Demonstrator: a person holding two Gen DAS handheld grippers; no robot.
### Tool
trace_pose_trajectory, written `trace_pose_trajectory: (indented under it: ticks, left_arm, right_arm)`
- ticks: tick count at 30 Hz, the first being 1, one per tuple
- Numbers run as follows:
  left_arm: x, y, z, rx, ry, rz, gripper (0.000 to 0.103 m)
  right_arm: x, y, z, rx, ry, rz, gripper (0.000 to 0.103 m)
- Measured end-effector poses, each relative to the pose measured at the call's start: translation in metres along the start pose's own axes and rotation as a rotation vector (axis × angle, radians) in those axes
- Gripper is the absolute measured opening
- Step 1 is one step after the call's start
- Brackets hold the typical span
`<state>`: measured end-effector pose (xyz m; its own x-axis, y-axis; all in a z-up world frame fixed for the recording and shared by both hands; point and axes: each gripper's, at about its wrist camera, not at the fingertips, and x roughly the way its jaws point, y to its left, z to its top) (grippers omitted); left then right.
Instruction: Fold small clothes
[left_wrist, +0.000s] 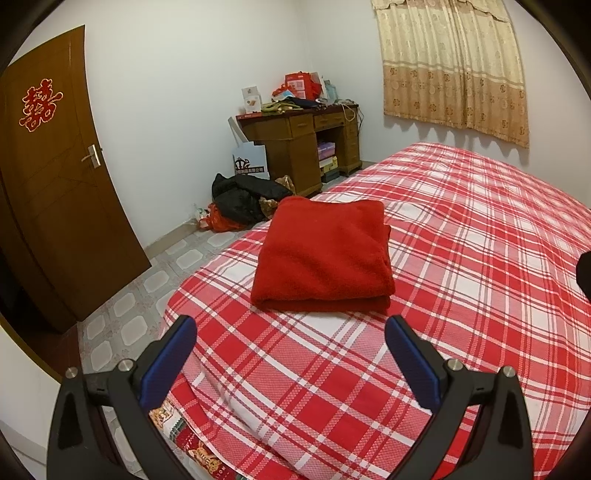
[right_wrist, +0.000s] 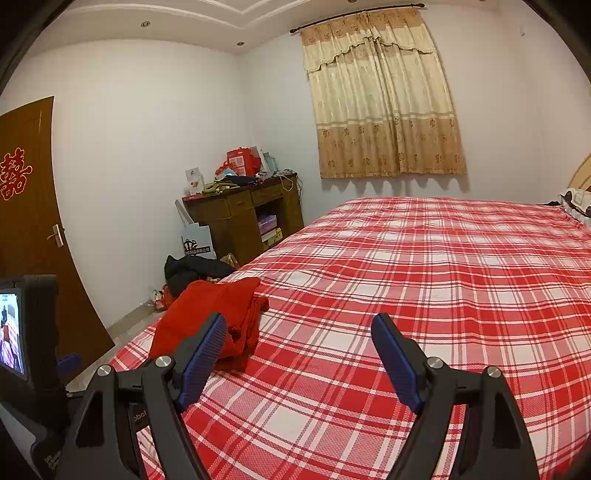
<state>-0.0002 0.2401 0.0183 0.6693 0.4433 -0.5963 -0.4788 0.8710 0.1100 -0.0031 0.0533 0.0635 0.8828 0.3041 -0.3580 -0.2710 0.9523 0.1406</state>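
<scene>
Right now the red garment (left_wrist: 325, 254) lies folded into a thick rectangular stack on the bed (left_wrist: 461, 258), near the bed's corner, its folded edge facing the left wrist camera. In that view it sits just above centre, at about twelve o'clock from the left gripper (left_wrist: 291, 354). The left gripper points down toward the checked sheet, short of the garment and apart from it; its blue-padded fingers (left_wrist: 170, 362) are spread wide with nothing between them but bare sheet.

In the right wrist view the same garment (right_wrist: 218, 317) shows at about ten o'clock from the right gripper (right_wrist: 299, 350), partly hidden behind the left-hand finger. The right gripper is tilted only slightly downward over the bed, its fingers (right_wrist: 399, 362) likewise spread apart and holding nothing. At nine o'clock in this view the back of the other gripper's body with a small lit screen (right_wrist: 11, 328) is visible.

Farther out, a wooden desk (left_wrist: 303, 147) piled with boxes stands in the corner at twelve o'clock, dark clothes (left_wrist: 243, 195) heaped on the floor beside it. A brown door (left_wrist: 55, 177) stands at nine o'clock, and a beige curtain (left_wrist: 454, 66) hangs at one o'clock.
</scene>
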Motion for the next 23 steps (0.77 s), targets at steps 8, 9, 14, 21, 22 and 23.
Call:
trace_pose_trajectory:
  ticks: [8, 9, 14, 21, 22, 23]
  left_arm:
    - [0.0061, 0.0033, -0.0017, -0.03, 0.029, -0.054, 0.103]
    - [0.0062, 0.0035, -0.0024, -0.033, 0.028, -0.056, 0.103]
    - [0.0078, 0.0052, -0.0002, -0.033, 0.034, -0.052, 0.103]
    - [0.0099, 0.0051, 0.0002, -0.031, 0.046, -0.056, 0.103]
    - [0.0097, 0.0046, 0.0004, -0.028, 0.043, -0.049, 0.103]
    - [0.0096, 0.0042, 0.0004, -0.025, 0.04, -0.043, 0.103]
  right_arm:
    - [0.0005, -0.0013, 0.0006, 0.003, 0.003, 0.001, 0.081]
    - [0.0007, -0.0018, 0.0008, 0.004, 0.005, 0.001, 0.081]
    - [0.0012, -0.0012, 0.0, 0.004, 0.008, 0.003, 0.081]
    - [0.0028, 0.0, -0.001, 0.002, 0.013, 0.003, 0.081]
    - [0.0029, -0.0001, -0.0011, 0.003, 0.014, 0.002, 0.081]
    - [0.0031, -0.0008, -0.0021, 0.005, 0.014, 0.0, 0.081]
